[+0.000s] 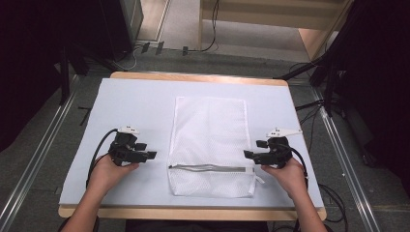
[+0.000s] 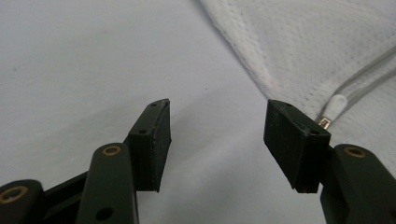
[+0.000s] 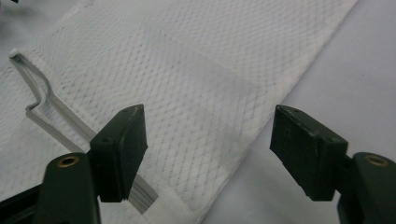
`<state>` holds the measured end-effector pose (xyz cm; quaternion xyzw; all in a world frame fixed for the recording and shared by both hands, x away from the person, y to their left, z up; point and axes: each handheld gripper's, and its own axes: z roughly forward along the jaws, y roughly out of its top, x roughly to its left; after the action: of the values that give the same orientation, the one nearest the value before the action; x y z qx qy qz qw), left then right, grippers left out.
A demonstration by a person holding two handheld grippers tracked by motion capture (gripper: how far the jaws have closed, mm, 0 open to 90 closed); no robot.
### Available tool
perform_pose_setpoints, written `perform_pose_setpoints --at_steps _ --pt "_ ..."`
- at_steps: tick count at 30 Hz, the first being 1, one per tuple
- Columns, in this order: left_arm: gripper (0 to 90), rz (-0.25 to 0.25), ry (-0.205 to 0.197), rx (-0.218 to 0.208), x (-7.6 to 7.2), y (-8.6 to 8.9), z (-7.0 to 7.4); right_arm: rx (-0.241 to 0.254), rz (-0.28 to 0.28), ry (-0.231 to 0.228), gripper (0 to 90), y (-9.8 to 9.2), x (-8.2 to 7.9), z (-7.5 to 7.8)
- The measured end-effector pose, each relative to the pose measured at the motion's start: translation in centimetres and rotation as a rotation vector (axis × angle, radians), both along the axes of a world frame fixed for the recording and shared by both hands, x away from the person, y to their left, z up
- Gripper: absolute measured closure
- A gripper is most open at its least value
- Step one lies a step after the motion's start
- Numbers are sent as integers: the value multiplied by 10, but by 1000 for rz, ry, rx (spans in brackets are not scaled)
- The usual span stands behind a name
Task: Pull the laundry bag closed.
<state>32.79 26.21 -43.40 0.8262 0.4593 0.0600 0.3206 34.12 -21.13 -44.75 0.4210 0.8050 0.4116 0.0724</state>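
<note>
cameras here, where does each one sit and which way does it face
high view: above the person's side, looking forward and down on the light grey table; both forearms show, left tool, right tool.
left gripper view: rides the left tool, facing the bag's zipper pull; open jaws.
right gripper view: rides the right tool; open jaws.
All share the white mesh zippered laundry bag.

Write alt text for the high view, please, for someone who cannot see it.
A white mesh laundry bag lies flat on a pale blue mat covering a wooden table, its zipper running across near the person's end. The left gripper and right gripper, each in a hand, flank it with jaws open, holding nothing.
</note>
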Motion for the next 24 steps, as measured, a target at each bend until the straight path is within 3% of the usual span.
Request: perform_pose_setpoints --at_steps 6,11,17,22,24 --pt "405 -2 15 -43 2 1 -1 -1 4 29 320 5 -2 1" --pt "406 -22 51 -64 3 -3 1 -15 4 25 324 5 -4 1" --pt "427 -39 59 -109 1 0 -2 -15 16 7 327 6 -6 3" --pt "441 -22 66 -127 2 3 -2 -18 14 -4 328 8 -6 4" --pt "431 -26 57 -105 2 3 -3 -27 19 -22 327 10 -7 5"
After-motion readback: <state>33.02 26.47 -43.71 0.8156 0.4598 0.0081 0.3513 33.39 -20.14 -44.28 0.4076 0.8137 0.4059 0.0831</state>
